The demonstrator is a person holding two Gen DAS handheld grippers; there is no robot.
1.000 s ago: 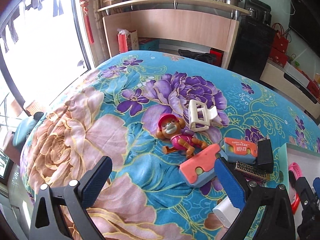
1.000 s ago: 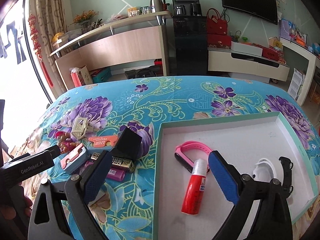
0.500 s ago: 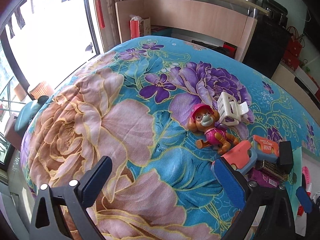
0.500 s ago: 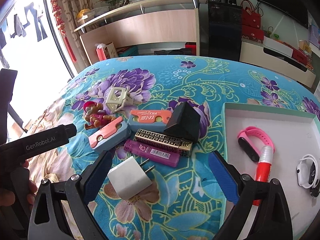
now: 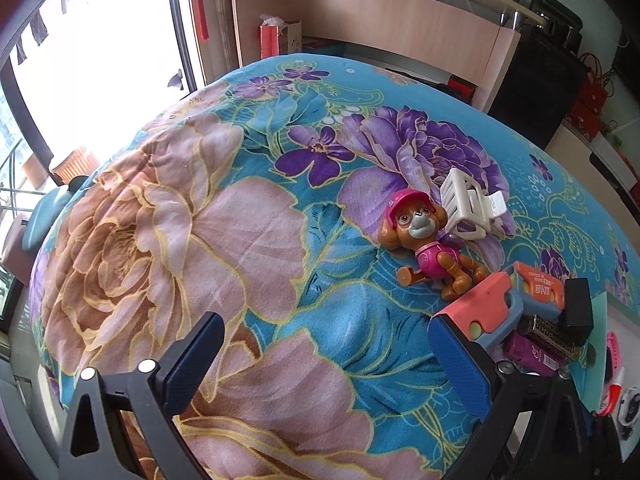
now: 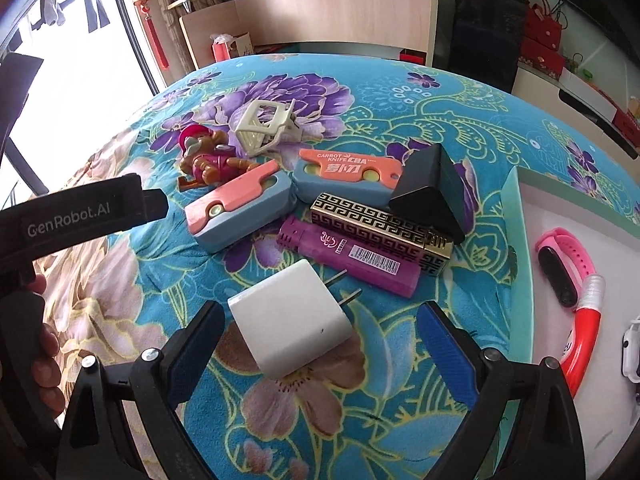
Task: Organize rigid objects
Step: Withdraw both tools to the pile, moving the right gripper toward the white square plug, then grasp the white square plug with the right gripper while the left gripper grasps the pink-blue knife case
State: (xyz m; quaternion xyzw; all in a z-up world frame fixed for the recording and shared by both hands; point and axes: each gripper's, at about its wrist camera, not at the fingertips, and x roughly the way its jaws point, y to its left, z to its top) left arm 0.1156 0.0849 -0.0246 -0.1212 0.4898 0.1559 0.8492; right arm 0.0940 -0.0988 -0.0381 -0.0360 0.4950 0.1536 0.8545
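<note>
Now lining up my right hand-held gripper (image 6: 318, 338), wide open and empty, around the white charger (image 6: 294, 322); next: close, carry right into the tray (image 6: 520, 248). Left hand-held gripper (image 5: 326, 354) open, idle.

Two black hand-held grippers with blue finger pads

The right hand-held gripper (image 6: 320, 336) has a black plastic frame, two fingers faced with ribbed dark blue pads (image 6: 446, 354) and round silver screws near each finger base. The left hand-held gripper (image 5: 326, 354) looks the same; seen from the right wrist, its black body carries white lettering "GenRobot.AI". A bare hand (image 6: 42, 344) wraps its black handle.
</note>
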